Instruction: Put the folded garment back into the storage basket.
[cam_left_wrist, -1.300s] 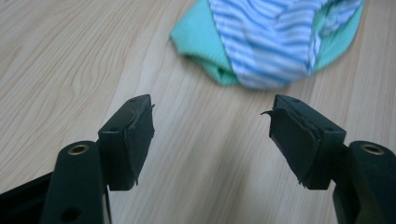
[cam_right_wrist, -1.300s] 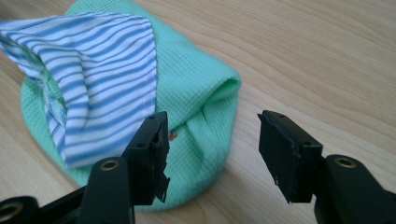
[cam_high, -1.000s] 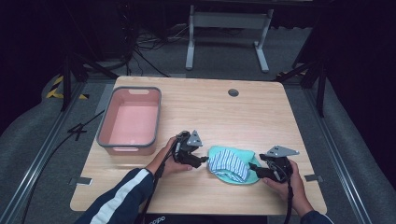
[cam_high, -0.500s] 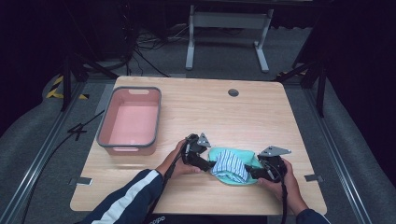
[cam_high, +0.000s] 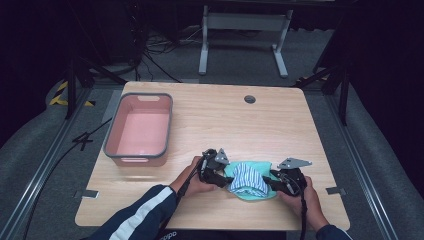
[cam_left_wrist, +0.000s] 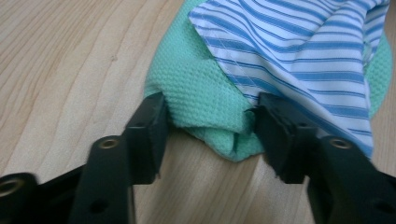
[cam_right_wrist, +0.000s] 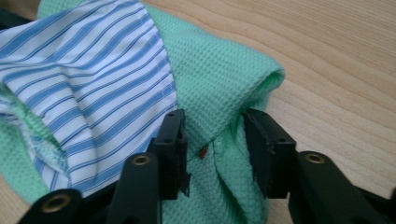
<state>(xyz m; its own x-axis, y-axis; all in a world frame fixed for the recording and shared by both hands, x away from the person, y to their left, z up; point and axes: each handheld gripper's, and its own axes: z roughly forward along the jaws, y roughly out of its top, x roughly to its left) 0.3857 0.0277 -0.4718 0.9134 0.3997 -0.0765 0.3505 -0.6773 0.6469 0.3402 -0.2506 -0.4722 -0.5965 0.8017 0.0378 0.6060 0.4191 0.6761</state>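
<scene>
On the bench (cam_high: 280, 125), the tub (cam_high: 140, 129) sits at nine o'clock; the striped cloth (cam_high: 248, 179) lies on the towel (cam_high: 260, 194) at six o'clock, between both grippers.

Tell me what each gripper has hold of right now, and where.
The left gripper pinches a folded edge of the green cloth; the right gripper pinches a fold at its opposite end. Both jaws have just been closing.

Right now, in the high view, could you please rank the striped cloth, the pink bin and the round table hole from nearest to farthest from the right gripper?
From the right gripper:
1. Striped cloth, just left of it.
2. Round table hole, farther up the table.
3. Pink bin, far left.
</scene>
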